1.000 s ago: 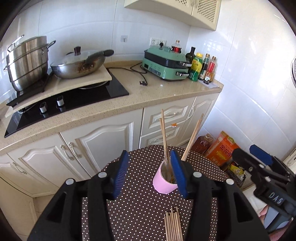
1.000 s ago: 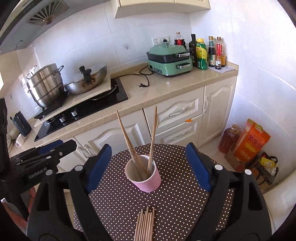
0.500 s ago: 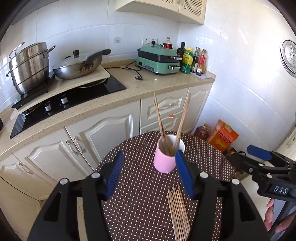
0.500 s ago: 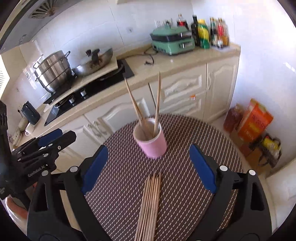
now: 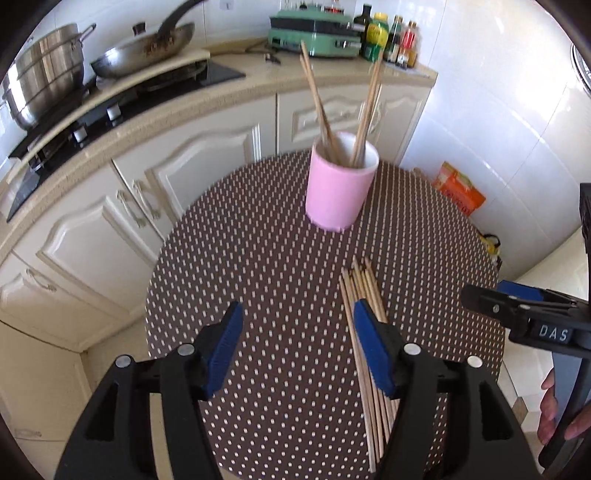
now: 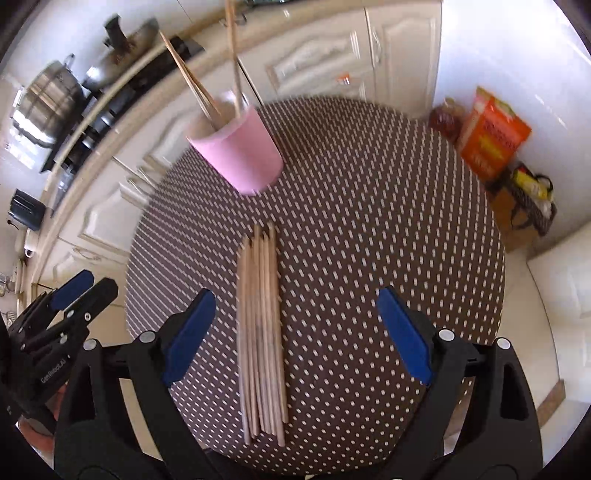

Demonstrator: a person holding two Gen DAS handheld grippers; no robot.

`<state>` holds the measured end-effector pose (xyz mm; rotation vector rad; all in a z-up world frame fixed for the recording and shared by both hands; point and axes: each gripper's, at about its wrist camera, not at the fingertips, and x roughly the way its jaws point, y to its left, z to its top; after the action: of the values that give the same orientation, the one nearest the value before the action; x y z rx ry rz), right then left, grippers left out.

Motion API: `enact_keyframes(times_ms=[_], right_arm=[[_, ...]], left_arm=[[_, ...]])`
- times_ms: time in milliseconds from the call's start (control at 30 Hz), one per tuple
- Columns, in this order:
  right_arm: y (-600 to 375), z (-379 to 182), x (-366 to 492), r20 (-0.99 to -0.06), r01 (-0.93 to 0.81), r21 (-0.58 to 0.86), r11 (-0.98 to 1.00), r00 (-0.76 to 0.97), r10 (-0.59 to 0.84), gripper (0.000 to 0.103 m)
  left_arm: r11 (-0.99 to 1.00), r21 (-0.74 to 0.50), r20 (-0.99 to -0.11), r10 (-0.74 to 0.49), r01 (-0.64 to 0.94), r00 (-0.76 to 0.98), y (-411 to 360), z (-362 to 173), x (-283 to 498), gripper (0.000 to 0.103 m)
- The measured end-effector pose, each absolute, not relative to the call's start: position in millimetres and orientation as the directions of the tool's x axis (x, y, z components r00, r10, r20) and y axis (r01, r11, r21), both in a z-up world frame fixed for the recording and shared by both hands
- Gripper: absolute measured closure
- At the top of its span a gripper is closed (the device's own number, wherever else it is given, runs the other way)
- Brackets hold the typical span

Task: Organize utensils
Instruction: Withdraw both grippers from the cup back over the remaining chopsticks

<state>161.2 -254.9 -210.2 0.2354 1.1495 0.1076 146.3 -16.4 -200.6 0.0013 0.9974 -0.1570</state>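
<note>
Pink against the brown dotted cloth, the cup [image 5: 341, 186] stands upright toward the far side of the round desk [image 5: 236, 266], with a few wooden chopsticks [image 5: 364, 107] leaning out of it, splayed apart. Nearer to me, a bundle of loose chopsticks [image 6: 262, 325] lies flat on the cloth, side by side, tips pointing toward the cup and well apart from it.

Both tools hang tilted down over the desk. The left hand-held gripper [image 5: 297, 347] has just been opening its jaws; they stand apart with only bare cloth between the blue pads, and the right-hand pad [image 5: 371, 349] sits over the edge of the loose bundle, though whether it touches I cannot tell. The right hand-held gripper [image 6: 295, 332] is spread wide, its pads either side of the bundle's near half without pressing on it.

Behind the desk run cream cabinets [image 5: 110, 221] under a counter carrying a steel pot [image 5: 44, 77], a wok [image 5: 147, 51] and a green appliance [image 5: 314, 33].
</note>
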Motion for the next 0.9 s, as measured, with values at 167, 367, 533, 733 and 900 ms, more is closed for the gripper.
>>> enact_keyframes(times_ms=[167,367,533,733,900], right_arm=[[-254.1,-240.2,154.7,-0.923,0.050,0.213,0.976,0.338,0.185,0.015],[-241.4,-272.3,146.5,-0.954,0.015,0.152,0.988,0.262,0.143,0.015],[-230.1,-294.0,141.1,-0.970,-0.004,0.113,0.994,0.216,0.112,0.015],[-213.6,-314.1,138.9,-0.980,-0.017,0.069,0.997,0.184,0.071,0.015],[-201.8,-329.5,144.0,-0.984,-0.015,0.045,0.999,0.170,0.046,0.015]], left_arm=[[0.987,-0.062,-0.877,-0.126,0.150,0.463,-19.8,-232.7,136.1,0.041],[0.986,-0.057,-0.909,-0.116,0.156,0.401,-24.0,-260.2,128.0,0.041],[0.986,-0.059,-0.928,-0.112,0.155,0.354,-26.8,-278.1,122.2,0.041],[0.988,-0.077,-0.943,-0.115,0.131,0.312,-23.0,-289.4,123.3,0.041],[0.990,-0.080,-0.947,-0.113,0.120,0.302,-19.9,-292.5,126.6,0.041]])
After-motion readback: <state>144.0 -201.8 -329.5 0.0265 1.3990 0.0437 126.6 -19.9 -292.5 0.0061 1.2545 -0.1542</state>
